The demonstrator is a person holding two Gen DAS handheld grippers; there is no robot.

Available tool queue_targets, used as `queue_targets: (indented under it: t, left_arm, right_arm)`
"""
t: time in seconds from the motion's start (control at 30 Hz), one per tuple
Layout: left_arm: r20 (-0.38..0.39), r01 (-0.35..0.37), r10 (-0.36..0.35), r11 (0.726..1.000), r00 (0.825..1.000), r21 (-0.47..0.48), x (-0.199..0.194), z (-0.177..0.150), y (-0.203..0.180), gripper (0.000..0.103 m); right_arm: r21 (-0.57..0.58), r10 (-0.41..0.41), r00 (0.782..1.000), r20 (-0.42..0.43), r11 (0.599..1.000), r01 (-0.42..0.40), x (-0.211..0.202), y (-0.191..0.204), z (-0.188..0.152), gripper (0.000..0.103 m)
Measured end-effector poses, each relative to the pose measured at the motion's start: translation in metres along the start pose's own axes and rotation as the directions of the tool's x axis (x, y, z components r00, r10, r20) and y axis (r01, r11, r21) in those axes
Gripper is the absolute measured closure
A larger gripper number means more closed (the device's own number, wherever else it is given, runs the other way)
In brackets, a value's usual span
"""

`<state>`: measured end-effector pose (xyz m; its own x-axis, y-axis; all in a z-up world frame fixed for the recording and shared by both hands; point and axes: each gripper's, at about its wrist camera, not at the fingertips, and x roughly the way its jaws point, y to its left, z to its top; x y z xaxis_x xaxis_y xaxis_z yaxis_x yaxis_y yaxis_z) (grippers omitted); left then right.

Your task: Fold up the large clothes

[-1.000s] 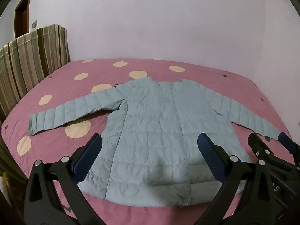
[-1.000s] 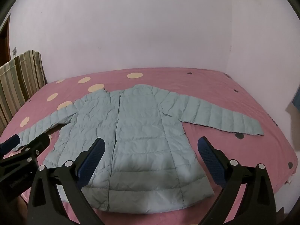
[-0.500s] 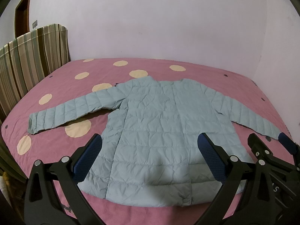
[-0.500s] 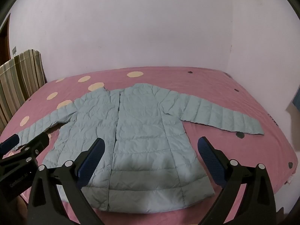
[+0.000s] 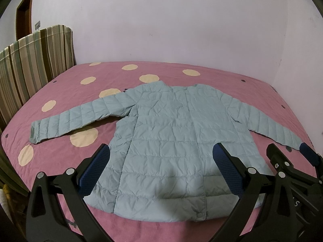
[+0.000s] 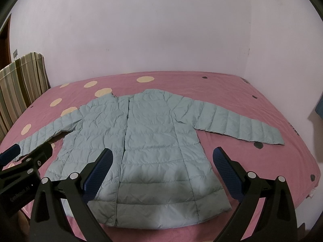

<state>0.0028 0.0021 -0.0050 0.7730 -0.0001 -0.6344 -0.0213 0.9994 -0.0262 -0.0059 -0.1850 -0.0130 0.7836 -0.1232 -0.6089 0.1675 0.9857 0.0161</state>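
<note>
A pale blue-green quilted jacket [image 5: 171, 137] lies flat on the bed, front up, both sleeves spread out to the sides; it also shows in the right wrist view [image 6: 141, 141]. My left gripper [image 5: 161, 167] is open and empty, held above the jacket's hem. My right gripper [image 6: 163, 167] is open and empty too, above the hem's right half. The right gripper shows at the right edge of the left wrist view [image 5: 290, 161]. The left gripper shows at the left edge of the right wrist view [image 6: 22, 161].
The bed has a pink cover [image 5: 212, 74] with cream dots. A striped headboard cushion [image 5: 34, 60] stands at the left. White walls close the far side and the right side. A brown door frame [image 5: 24, 18] is at far left.
Both grippers have drifted slightly; the jacket sits a touch lower and nearer in both views. Nothing was taken hold of.
</note>
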Motion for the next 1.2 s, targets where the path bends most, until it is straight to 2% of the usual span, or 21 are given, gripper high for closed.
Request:
queue_targets:
  t: [1.2]
  left_arm:
    - [-0.003, -0.003, 0.003, 1.000, 1.000, 0.001, 0.0006, -0.0012, 0.0001, 0.002]
  right_arm:
    - [-0.002, 0.001, 1.000, -0.001, 1.000, -0.001, -0.0014, 0.0005, 0.0012, 0.005]
